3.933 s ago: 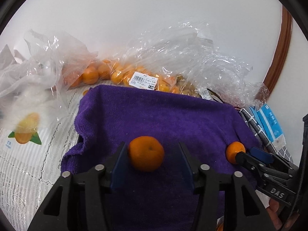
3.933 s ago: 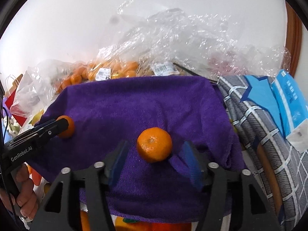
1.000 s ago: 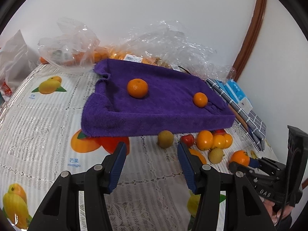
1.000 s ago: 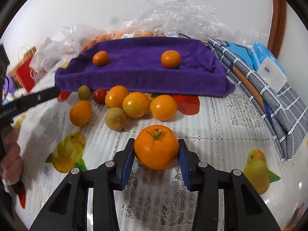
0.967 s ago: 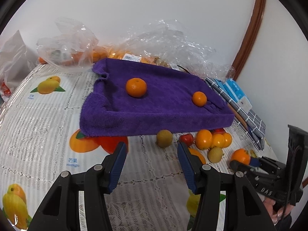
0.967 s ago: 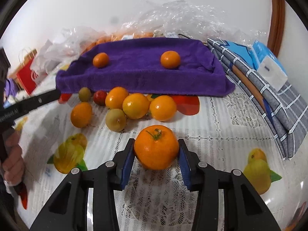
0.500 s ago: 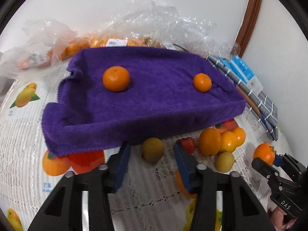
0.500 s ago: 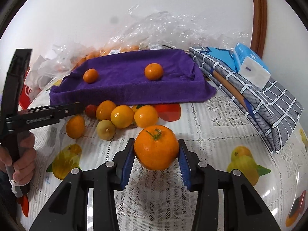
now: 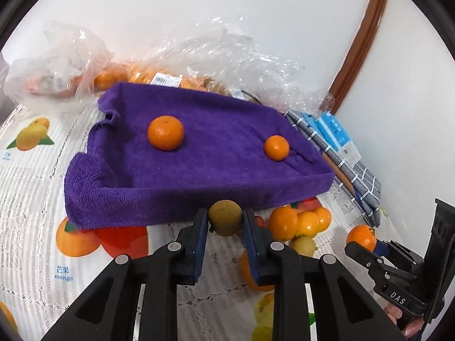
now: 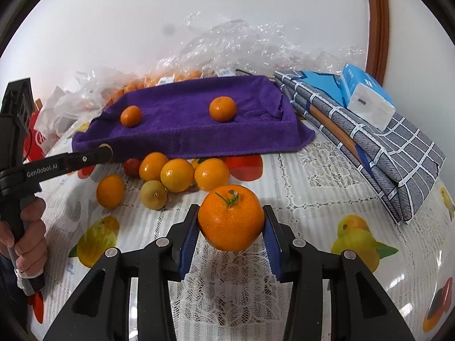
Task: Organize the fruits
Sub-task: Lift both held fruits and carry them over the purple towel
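A purple towel (image 9: 216, 153) lies over a raised tray and holds two oranges, a larger one (image 9: 165, 132) and a smaller one (image 9: 276, 147). My left gripper (image 9: 224, 221) is shut on a small green-brown fruit (image 9: 224, 217) just in front of the towel's near edge. My right gripper (image 10: 231, 221) is shut on a stemmed orange (image 10: 231, 217), held above the tablecloth. A pile of loose oranges (image 10: 182, 173) and a greenish fruit (image 10: 153, 194) lies in front of the towel (image 10: 199, 119). The right gripper with its orange (image 9: 361, 237) also shows in the left wrist view.
Clear plastic bags of oranges (image 9: 119, 74) lie behind the towel against the wall. A folded grey checked cloth (image 10: 369, 142) with a tissue pack (image 10: 366, 99) lies to the right. The fruit-print lace tablecloth (image 10: 312, 176) covers the table.
My left gripper moved forward to the green-brown fruit and shut on it. My right gripper still holds the stemmed orange and has shifted slightly.
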`<action>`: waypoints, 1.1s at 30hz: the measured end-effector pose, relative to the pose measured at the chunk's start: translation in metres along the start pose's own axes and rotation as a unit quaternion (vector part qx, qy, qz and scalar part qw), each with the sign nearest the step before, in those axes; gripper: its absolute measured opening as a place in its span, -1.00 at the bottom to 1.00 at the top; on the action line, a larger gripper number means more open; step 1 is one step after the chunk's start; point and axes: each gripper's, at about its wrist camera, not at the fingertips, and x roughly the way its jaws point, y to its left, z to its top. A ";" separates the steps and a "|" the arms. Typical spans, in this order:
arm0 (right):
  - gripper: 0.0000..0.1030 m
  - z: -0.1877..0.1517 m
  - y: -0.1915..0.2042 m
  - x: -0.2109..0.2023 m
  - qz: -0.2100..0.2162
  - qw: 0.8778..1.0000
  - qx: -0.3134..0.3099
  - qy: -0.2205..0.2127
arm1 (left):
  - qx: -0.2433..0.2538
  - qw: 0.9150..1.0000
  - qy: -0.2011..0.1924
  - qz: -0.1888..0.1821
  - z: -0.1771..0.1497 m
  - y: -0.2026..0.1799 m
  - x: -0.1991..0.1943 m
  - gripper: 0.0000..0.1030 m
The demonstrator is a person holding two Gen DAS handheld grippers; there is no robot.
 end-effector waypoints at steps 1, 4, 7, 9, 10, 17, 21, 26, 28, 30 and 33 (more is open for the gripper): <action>-0.17 0.000 -0.003 -0.003 -0.001 1.000 0.007 -0.006 | 0.001 1.000 -0.004 0.001 0.000 0.000 -0.001 -0.54; -0.17 0.000 -0.008 -0.004 -0.001 1.000 0.022 -0.009 | 0.000 1.000 -0.020 0.005 0.001 -0.001 -0.006 -0.53; -0.17 0.001 -0.008 -0.004 0.001 1.000 0.022 -0.009 | 0.010 0.999 -0.035 0.013 0.001 -0.005 -0.009 -0.53; -0.17 0.000 -0.007 -0.004 -0.001 1.000 0.019 -0.011 | 0.012 0.999 -0.043 0.016 0.001 -0.007 -0.012 -0.53; -0.17 0.000 -0.007 -0.004 -0.004 1.000 0.020 -0.012 | 0.011 0.999 -0.045 0.017 0.001 -0.007 -0.013 -0.53; -0.17 -0.002 -0.019 -0.007 0.006 0.998 0.056 -0.018 | -0.020 0.998 -0.053 0.011 0.004 0.006 -0.017 -0.54; -0.17 -0.002 -0.021 -0.011 0.002 0.997 0.066 -0.027 | -0.023 0.998 -0.059 0.013 0.005 0.007 -0.019 -0.54; -0.17 -0.001 -0.019 -0.016 0.001 0.997 0.069 -0.028 | -0.026 0.998 -0.063 0.012 0.005 0.007 -0.021 -0.53; -0.17 0.001 -0.019 -0.020 0.006 0.997 0.070 -0.031 | -0.027 0.997 -0.066 0.011 0.006 0.006 -0.022 -0.54; -0.17 0.006 -0.017 -0.024 0.007 0.997 0.068 -0.036 | -0.027 0.997 -0.069 0.012 0.006 0.006 -0.024 -0.54; -0.17 0.016 -0.013 -0.031 0.009 0.997 0.058 -0.045 | -0.027 0.997 -0.074 0.018 0.006 0.005 -0.025 -0.54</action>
